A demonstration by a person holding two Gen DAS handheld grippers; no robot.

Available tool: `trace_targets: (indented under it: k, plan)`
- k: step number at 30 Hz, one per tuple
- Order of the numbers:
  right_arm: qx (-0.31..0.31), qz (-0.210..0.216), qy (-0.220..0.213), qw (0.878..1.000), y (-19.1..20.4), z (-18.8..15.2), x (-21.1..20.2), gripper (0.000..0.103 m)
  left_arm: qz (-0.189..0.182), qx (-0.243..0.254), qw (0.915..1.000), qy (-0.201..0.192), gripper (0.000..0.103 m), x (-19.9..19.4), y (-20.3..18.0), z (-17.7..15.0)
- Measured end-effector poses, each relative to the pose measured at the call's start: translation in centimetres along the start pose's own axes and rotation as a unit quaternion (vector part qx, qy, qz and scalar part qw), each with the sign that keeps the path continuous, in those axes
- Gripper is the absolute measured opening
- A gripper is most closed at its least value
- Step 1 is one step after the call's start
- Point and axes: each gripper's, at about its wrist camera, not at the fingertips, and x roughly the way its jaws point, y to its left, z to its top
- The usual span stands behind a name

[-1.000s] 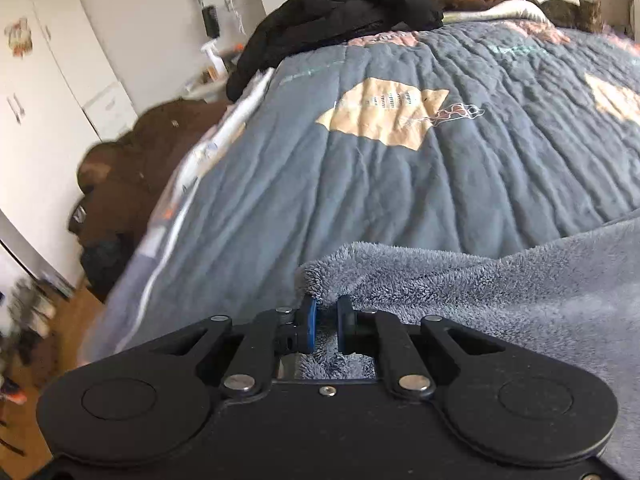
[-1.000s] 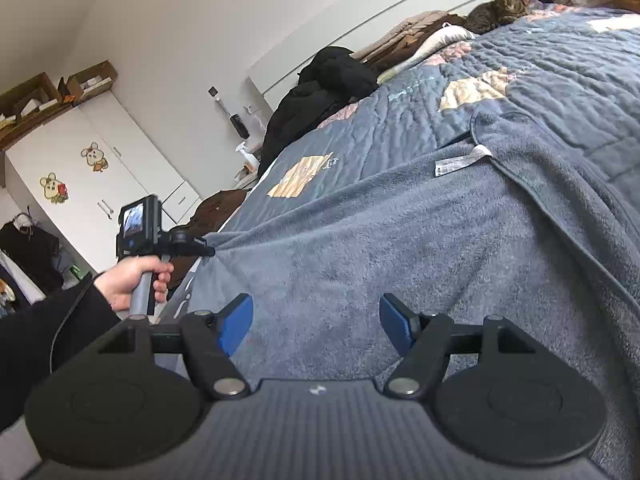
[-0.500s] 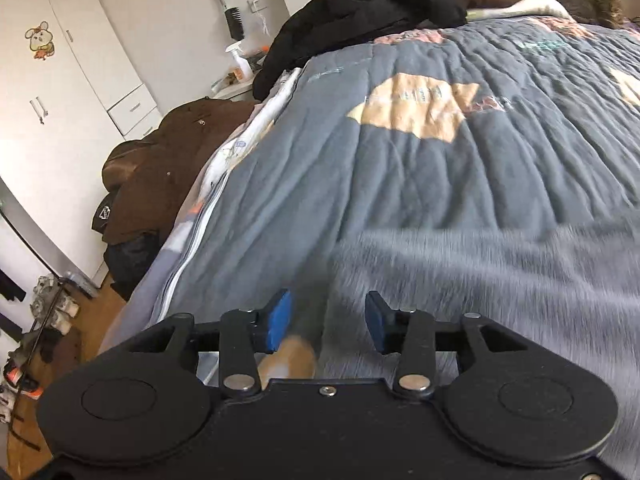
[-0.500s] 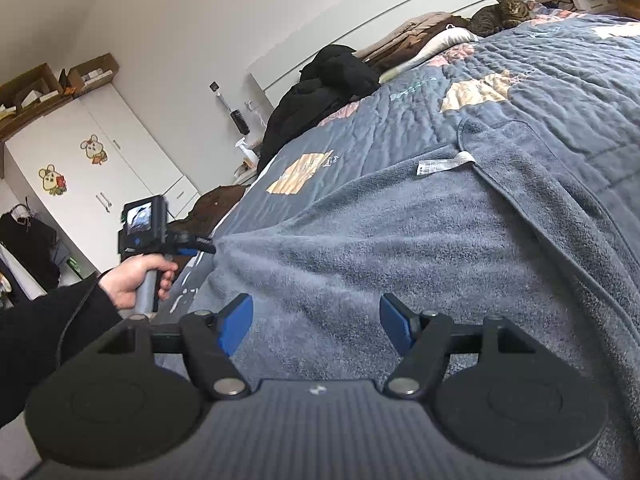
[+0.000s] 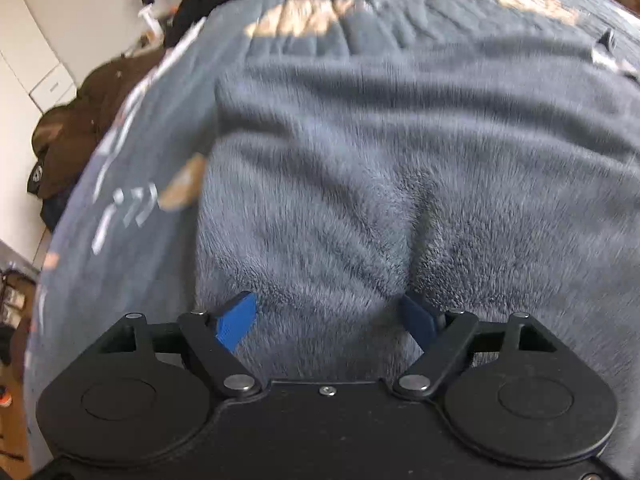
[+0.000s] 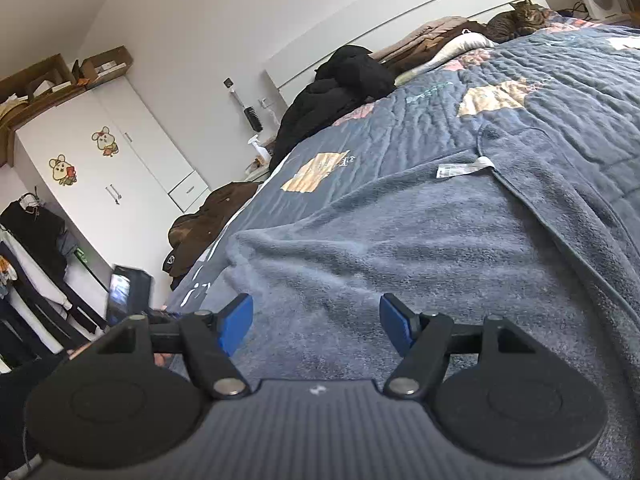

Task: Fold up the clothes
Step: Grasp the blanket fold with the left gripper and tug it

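Observation:
A grey-blue fleece garment (image 5: 380, 184) lies spread on the quilted bed, with a white care label (image 6: 460, 169) near its far edge. It also fills the right wrist view (image 6: 400, 248). My left gripper (image 5: 328, 322) is open wide, low over the garment's near left part, holding nothing; the view is blurred. My right gripper (image 6: 316, 322) is open and empty just above the garment's near edge. The left gripper's handle and camera (image 6: 128, 292) show at the lower left of the right wrist view.
The blue-grey quilt (image 6: 560, 92) covers the bed. A black clothes pile (image 6: 340, 84) and brown folded items sit near the headboard, with a tabby cat (image 6: 516, 20) beside them. A brown coat (image 5: 80, 120) lies off the bed's left side near a white wardrobe (image 6: 100, 168).
My left gripper let go of the garment's corner, opened wide and moved right over the fleece. The corner now lies on the bed. My right gripper stayed open and barely moved.

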Motion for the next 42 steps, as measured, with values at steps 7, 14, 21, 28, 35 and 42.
trace_targets:
  k: [7,14,21,28,35,42]
  plan:
    - [0.002,-0.002,-0.002,1.000,-0.2,0.1,-0.2,0.069,-0.018,-0.060,0.9980,-0.011,0.007,-1.2,2.1,0.0]
    - [0.007,0.000,-0.007,1.000,-0.5,0.4,-0.7,0.069,-0.009,-0.093,0.9952,-0.031,0.005,-3.0,4.4,-0.2]
    - [0.009,0.002,-0.011,1.000,-0.9,0.8,-1.2,0.069,-0.001,-0.123,0.9907,-0.059,0.001,-6.0,6.5,0.2]
    - [0.009,-0.008,-0.009,1.000,-1.2,1.0,-1.0,0.069,0.028,-0.144,0.9883,-0.041,0.000,-6.9,9.3,-1.0]
    - [0.001,-0.053,-0.018,0.998,-2.0,1.3,-1.1,0.069,-0.085,-0.153,0.9815,-0.076,0.011,-11.0,0.7,-1.7]
    - [-0.026,-0.111,-0.019,0.993,-3.8,1.9,-1.8,0.069,-0.160,-0.136,0.9734,-0.092,0.066,-13.9,-10.0,-2.8]
